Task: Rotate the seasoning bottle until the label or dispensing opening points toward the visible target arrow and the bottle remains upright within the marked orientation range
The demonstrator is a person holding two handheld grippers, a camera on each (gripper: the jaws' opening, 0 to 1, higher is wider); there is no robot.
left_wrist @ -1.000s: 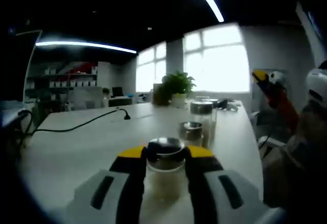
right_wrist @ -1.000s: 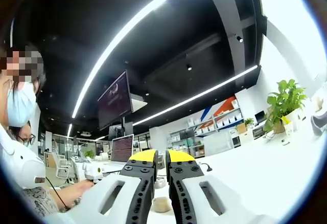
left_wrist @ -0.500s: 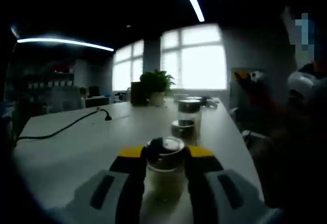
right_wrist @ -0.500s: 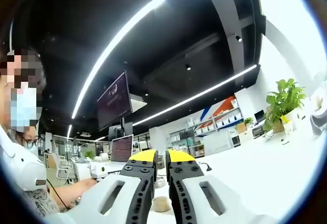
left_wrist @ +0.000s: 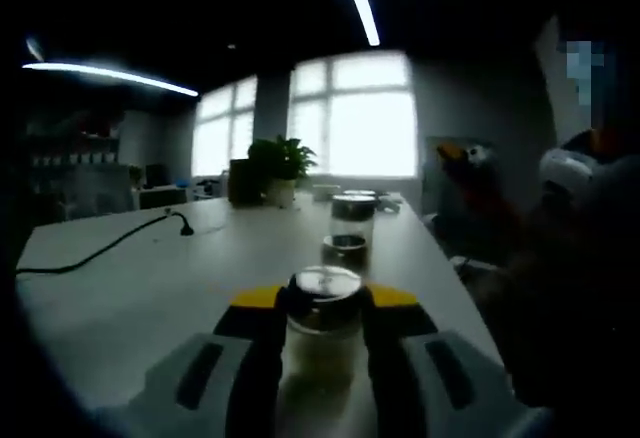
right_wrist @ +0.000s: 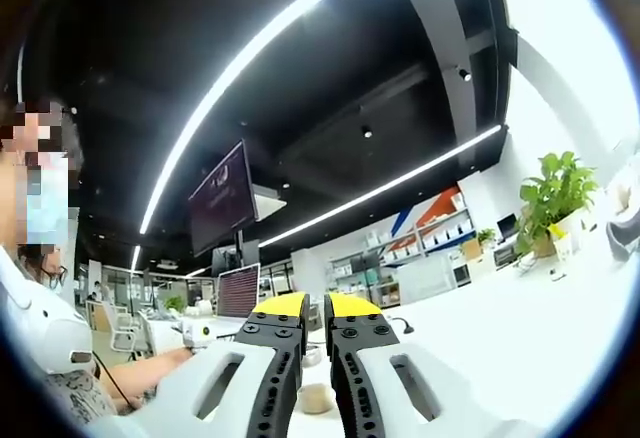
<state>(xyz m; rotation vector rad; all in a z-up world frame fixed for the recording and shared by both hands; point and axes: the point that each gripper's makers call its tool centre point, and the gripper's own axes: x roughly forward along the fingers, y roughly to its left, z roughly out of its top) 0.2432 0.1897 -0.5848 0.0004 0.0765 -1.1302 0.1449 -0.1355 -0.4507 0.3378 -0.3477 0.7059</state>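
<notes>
In the left gripper view, my left gripper (left_wrist: pixel 322 326) has its jaws clamped on the seasoning bottle (left_wrist: pixel 322 330), upright on the table (left_wrist: pixel 160 288), long axis vertical. It looks like glass: stiff, smooth, probably slippery, best held low on the body. I cannot tell where its label faces.

In the right gripper view, my right gripper (right_wrist: pixel 307 343) is raised, jaws nearly together, holding nothing.

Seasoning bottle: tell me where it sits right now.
In the left gripper view, the seasoning bottle stands upright on the white table, clamped in the left hand-held gripper, two jars beyond.
</notes>
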